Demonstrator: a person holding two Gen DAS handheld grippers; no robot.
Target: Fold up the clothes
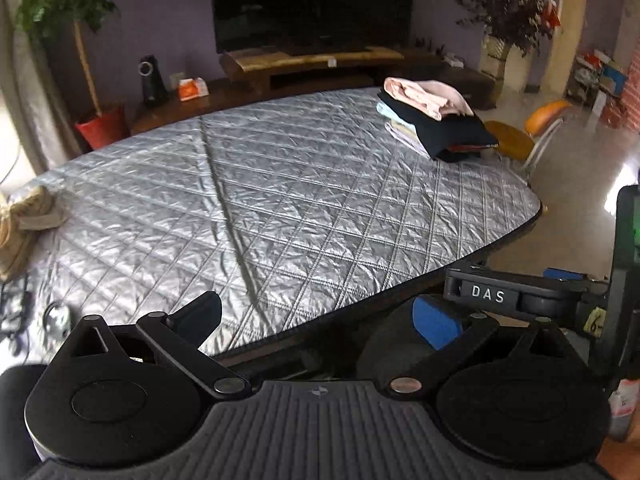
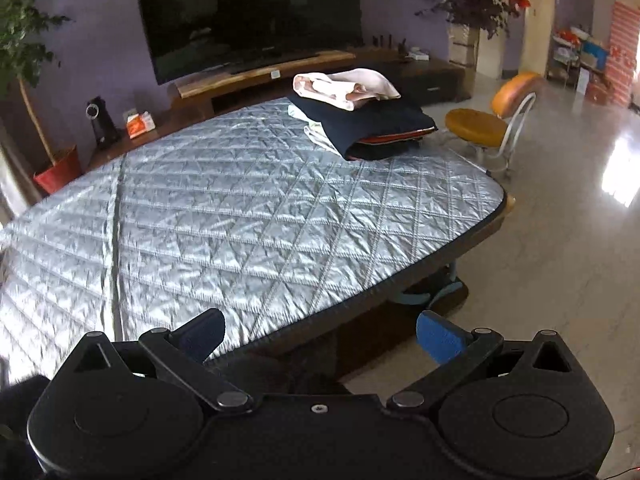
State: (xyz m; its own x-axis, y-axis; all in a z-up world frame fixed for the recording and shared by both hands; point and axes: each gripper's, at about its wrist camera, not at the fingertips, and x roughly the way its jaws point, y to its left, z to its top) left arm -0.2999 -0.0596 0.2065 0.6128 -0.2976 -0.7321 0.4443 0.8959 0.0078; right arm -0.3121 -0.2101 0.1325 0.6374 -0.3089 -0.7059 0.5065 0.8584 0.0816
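Black left gripper, right gripper; blue pads; "DAS" marking.

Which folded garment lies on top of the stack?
The pale pink folded garment lies on top, directly over the dark navy folded garment; the lighter pieces are under both.

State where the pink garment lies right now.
In both views the pink garment tops the folded stack at the table's far right corner, near the orange chair.
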